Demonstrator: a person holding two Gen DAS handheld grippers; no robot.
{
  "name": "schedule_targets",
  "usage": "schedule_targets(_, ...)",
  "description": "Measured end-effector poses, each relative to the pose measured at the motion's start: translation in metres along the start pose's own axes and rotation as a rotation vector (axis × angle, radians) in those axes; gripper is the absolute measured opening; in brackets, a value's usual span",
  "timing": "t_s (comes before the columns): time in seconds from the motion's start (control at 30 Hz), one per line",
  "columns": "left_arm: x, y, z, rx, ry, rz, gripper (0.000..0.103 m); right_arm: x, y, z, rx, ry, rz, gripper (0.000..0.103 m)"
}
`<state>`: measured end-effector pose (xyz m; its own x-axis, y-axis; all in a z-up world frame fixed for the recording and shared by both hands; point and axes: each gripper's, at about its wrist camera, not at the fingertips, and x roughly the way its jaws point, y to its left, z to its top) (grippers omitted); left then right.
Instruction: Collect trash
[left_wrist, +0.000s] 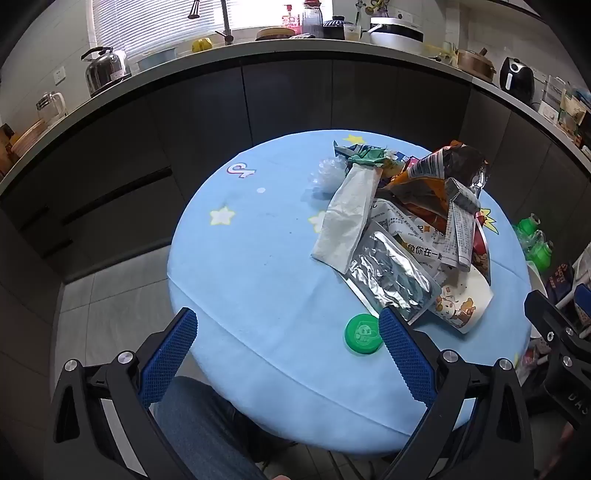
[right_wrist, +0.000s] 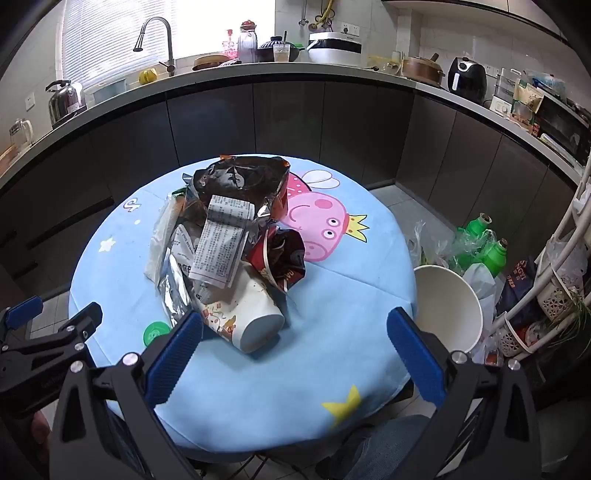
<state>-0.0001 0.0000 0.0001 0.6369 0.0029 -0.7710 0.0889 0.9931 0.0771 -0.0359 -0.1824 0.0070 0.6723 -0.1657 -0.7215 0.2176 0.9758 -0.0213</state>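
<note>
Left gripper (left_wrist: 286, 332), jaws spread wide and holding nothing, poised above the near edge of the round table (left_wrist: 258, 280); a green bottle cap (left_wrist: 363, 334) lies on the cloth just beside its right finger. Right gripper (right_wrist: 295, 343), likewise fully open and empty, hovers over the near part of the same table, with a tipped paper cup (right_wrist: 245, 317) lying on its side just ahead of its left finger.

Beyond the cup, the trash sits heaped together on the table: a silver foil pouch (left_wrist: 391, 280), a white paper sleeve (left_wrist: 347, 218), a printed leaflet (right_wrist: 221, 243), a crumpled red wrapper (right_wrist: 280, 258), a large dark snack bag (right_wrist: 240, 181) at the back, and clear crumpled plastic (left_wrist: 327, 175) at the far side of the heap.

Off the table's right edge stands a white bin (right_wrist: 448, 306), its visible interior apparently empty; green bottles (right_wrist: 484, 240) in loose plastic lie behind it on the floor.

Judged progress: the litter appears gathered into one pile, but nothing is gripped and no piece is seen inside the bin, so the transfer seems wholly or largely still to be done; the cap lies apart from the heap and needs its own pick
</note>
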Motion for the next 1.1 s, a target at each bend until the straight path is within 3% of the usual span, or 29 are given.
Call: schedule_targets(1.1,-0.010,0.003,0.004,-0.011,-0.020,-0.017,0.095,-0.005,-0.001,0.000,0.000,-0.016,-0.005,0.100)
